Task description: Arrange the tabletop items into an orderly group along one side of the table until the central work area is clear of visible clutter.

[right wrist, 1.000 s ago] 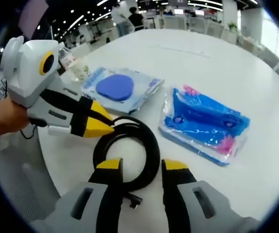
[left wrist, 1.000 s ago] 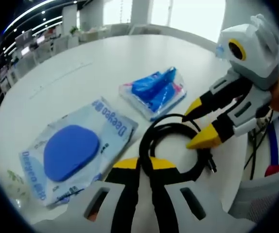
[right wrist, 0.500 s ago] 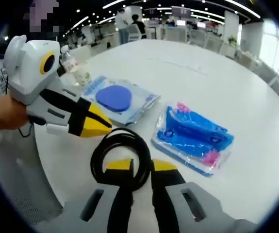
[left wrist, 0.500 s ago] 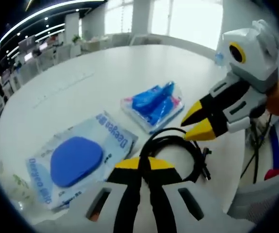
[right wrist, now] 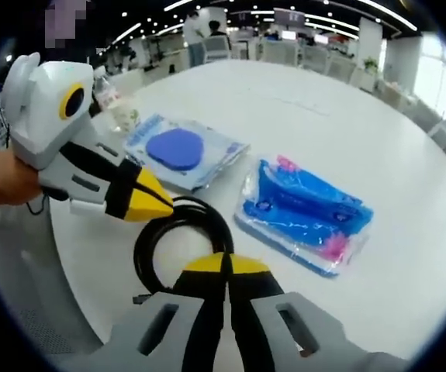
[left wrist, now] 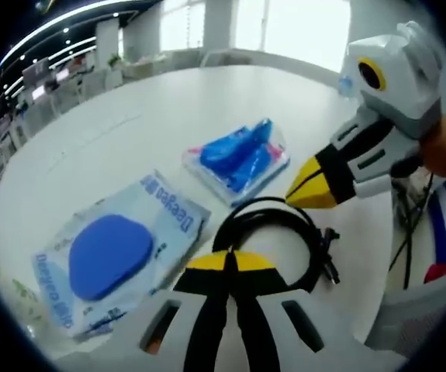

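A coiled black cable (left wrist: pixel 285 213) (right wrist: pixel 146 244) lies near the edge of the white round table (left wrist: pixel 91 132). My left gripper (left wrist: pixel 226 260) (right wrist: pixel 168 208) is shut on the near side of the coil. My right gripper (right wrist: pixel 224 263) (left wrist: pixel 292 194) is shut on the opposite side of the same loop, so both tips meet the cable. Beyond it lie a clear packet with a round blue pad (left wrist: pixel 114 248) (right wrist: pixel 176 147) and a clear packet of crumpled blue bags (left wrist: pixel 238 155) (right wrist: pixel 304 209), both flat on the table and untouched.
The table edge runs just behind the coil, with thin wires (left wrist: pixel 405 225) hanging past it. A small bottle and wrapper (right wrist: pixel 122 112) stand near the pad packet. A hand (right wrist: pixel 1 178) holds the left gripper. Office desks and chairs fill the background.
My right gripper's jaws, open around the cable a second ago, have shut on it. My left jaws have also drawn fully together on the coil. The packets have not moved.
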Motion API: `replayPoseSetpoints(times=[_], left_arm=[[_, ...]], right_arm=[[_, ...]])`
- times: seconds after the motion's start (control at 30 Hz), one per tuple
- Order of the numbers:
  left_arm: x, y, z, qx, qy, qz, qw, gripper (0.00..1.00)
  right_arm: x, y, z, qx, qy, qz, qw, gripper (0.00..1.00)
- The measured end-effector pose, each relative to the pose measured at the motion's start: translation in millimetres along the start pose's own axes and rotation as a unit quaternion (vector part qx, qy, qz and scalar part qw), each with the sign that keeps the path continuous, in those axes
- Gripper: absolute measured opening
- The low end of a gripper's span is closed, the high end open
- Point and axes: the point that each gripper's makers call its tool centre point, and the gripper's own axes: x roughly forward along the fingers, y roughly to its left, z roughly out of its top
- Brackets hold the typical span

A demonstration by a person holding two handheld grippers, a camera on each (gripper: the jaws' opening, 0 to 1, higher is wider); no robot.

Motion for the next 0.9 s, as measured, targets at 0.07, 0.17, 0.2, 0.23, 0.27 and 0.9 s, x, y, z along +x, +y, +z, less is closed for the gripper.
replayPoseSetpoints(times=[0.07, 0.17, 0.2, 0.23, 0.27, 0.9], left_arm=[[2, 1.1, -2.7, -0.002, 0.003, -0.001, 1.0000, 0.00], [3, 0.6, -2.8, -0.009, 0.001, -0.005, 0.9999, 0.00], [3, 0.6, -2.7, -0.009, 0.001, -0.005, 0.9999, 0.00], [3, 0.3, -2.7, -0.008, 0.002, -0.005, 1.0000, 0.00], [3, 0.2, -2.6, -0.009, 0.002, -0.005, 0.9999, 0.00], [6, 1.0, -3.6, -0.022, -0.007, -0.010, 0.9997, 0.00]], right_arm=[[1, -1, -0.5, 0.002, 0.002, 0.001, 1.0000, 0.01], [3, -2, -1.7, 0.003, 0.005, 0.003, 1.0000, 0.01], [4, -2, -2.2, 0.004, 0.005, 0.003, 1.0000, 0.01], [5, -3, -2.4, 0.004, 0.006, 0.003, 1.0000, 0.01], [5, -3, -2.9, 0.005, 0.007, 0.003, 1.0000, 0.01], [11, -4, -11.8, 0.015, 0.021, 0.002, 0.9997, 0.01]])
